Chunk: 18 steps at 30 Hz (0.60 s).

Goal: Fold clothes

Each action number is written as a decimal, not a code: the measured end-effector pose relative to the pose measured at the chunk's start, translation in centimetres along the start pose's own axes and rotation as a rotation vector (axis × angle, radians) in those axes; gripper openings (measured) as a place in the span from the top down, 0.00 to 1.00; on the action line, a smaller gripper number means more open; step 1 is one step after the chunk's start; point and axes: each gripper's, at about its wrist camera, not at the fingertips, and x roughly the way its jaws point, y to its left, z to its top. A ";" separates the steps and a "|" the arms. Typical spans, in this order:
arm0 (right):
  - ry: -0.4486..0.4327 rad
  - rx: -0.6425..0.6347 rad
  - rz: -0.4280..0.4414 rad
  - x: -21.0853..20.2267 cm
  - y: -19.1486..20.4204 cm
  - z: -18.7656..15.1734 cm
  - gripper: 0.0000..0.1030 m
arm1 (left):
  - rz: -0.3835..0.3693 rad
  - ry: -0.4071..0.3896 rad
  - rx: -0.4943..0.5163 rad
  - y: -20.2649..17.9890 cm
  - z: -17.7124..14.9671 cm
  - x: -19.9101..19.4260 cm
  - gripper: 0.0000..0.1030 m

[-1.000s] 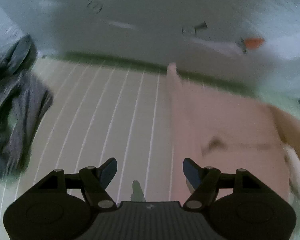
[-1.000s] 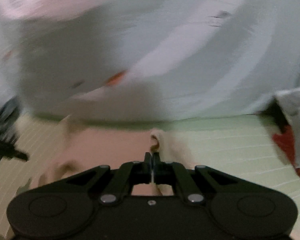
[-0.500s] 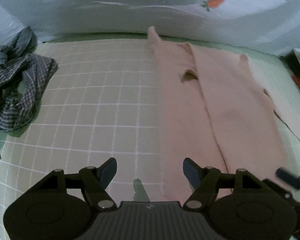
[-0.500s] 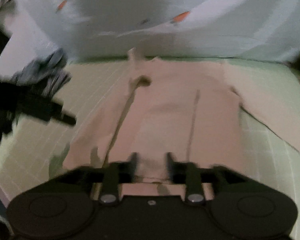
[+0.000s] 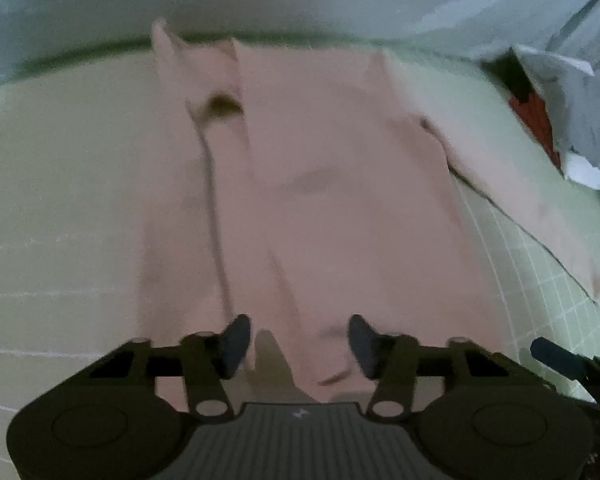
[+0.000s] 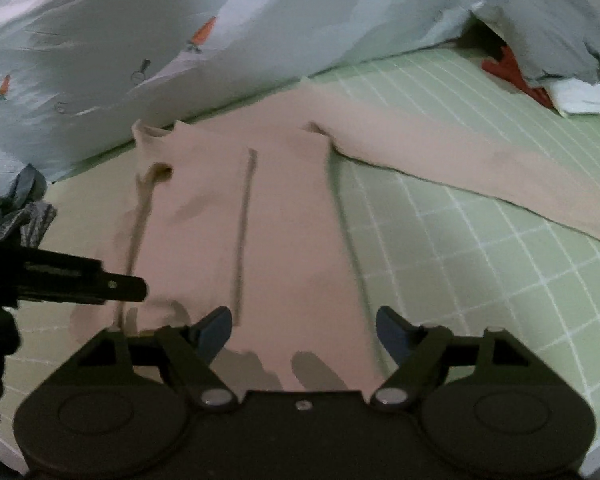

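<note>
Pink garment (image 6: 284,216) spread flat on green gridded mat (image 6: 480,264), one long sleeve laid out toward the right. Left part of body folded inward, fold edge running near to far; small dark opening near the far left corner, by the collar. Near hem just in front of both grippers.

Left gripper (image 5: 298,346) poised over near hem, pointing steeply down. Jaws closing, partly spread; pink cloth visible in the gap, pads not seen pressing on it. View motion-blurred, contact with cloth not determinable.

Right gripper (image 6: 304,334) over near hem, right of the centre crease. Jaws opening, spread wide; cloth below the gap, nothing pinched. Left gripper's dark finger visible in right wrist view at near left, over the folded edge.

Pale blue bedding with carrot print (image 6: 196,40) bunched along far edge of mat. Grey checked garment (image 6: 20,208) crumpled at far left. Grey cloth with red item (image 6: 540,56) at far right corner.
</note>
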 end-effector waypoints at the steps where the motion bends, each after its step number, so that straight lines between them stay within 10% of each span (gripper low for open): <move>1: 0.006 0.000 -0.005 -0.1 -0.4 -0.1 0.22 | -0.006 0.011 -0.004 -0.2 0.0 0.5 0.65; 3: 0.017 -0.004 -0.017 -0.2 -1.1 -0.3 0.22 | -0.017 0.024 -0.010 -0.6 -0.2 1.2 0.92; 5: 0.027 -0.005 -0.026 -0.2 -1.6 -0.6 0.22 | -0.018 0.015 -0.013 -0.7 -0.4 1.1 0.97; 18: 0.043 -0.028 0.024 0.4 -0.4 -0.6 0.22 | -0.037 -0.088 -0.165 4.4 -2.3 -6.3 0.98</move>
